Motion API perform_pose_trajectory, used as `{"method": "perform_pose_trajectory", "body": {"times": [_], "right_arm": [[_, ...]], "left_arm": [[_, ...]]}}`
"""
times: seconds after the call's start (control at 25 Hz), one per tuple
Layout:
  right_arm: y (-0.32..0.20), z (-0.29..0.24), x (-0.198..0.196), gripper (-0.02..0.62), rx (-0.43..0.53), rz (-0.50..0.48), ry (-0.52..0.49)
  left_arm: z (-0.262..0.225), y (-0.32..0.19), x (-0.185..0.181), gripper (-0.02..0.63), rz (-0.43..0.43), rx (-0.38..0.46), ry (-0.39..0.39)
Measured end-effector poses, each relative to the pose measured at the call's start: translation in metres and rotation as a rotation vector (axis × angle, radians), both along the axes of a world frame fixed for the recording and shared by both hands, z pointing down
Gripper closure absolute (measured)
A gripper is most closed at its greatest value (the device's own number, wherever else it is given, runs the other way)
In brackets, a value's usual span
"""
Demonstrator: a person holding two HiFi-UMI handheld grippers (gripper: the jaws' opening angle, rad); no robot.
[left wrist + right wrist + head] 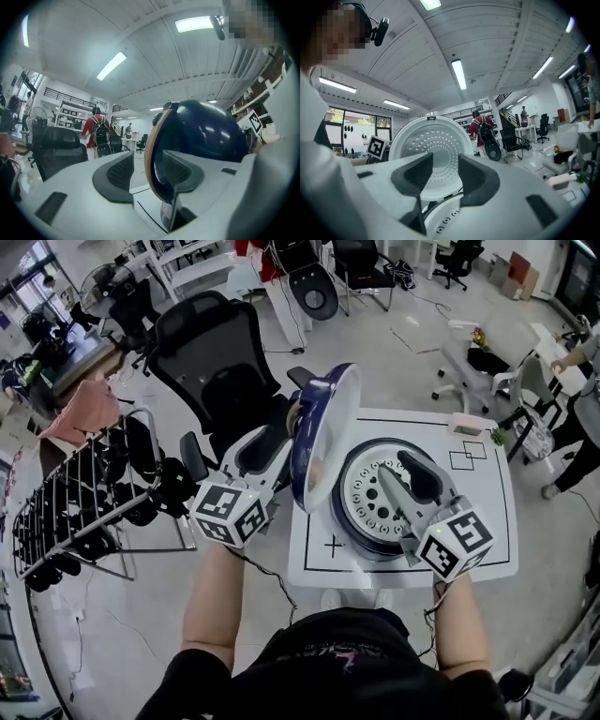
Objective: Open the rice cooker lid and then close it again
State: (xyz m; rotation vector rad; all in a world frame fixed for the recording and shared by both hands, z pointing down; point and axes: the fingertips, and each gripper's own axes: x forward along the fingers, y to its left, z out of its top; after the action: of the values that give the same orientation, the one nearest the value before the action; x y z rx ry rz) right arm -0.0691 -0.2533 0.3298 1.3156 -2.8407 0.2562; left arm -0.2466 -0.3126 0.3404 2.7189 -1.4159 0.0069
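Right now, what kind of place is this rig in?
Probably an open-plan office or lab workspace. There is a black mesh office chair with more swivel chairs behind it, long ceiling strip lights, and a white table marked with black outlines like a test surface.

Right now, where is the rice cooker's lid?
In the head view the lid stands upright at the left edge of the cooker body on the white table, its rim between the left gripper's open jaws.
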Motion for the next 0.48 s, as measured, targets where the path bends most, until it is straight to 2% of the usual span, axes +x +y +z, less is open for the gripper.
{"method": "perform_pose_trajectory", "body": {"times": [0.48], "right_arm": [[0.035, -0.006, 0.003, 0.423, 0.017, -0.013, -0.003]], "left_arm": [[-0.021, 0.056, -0.013, 0.372, -0.038, 0.048, 0.006]]}}
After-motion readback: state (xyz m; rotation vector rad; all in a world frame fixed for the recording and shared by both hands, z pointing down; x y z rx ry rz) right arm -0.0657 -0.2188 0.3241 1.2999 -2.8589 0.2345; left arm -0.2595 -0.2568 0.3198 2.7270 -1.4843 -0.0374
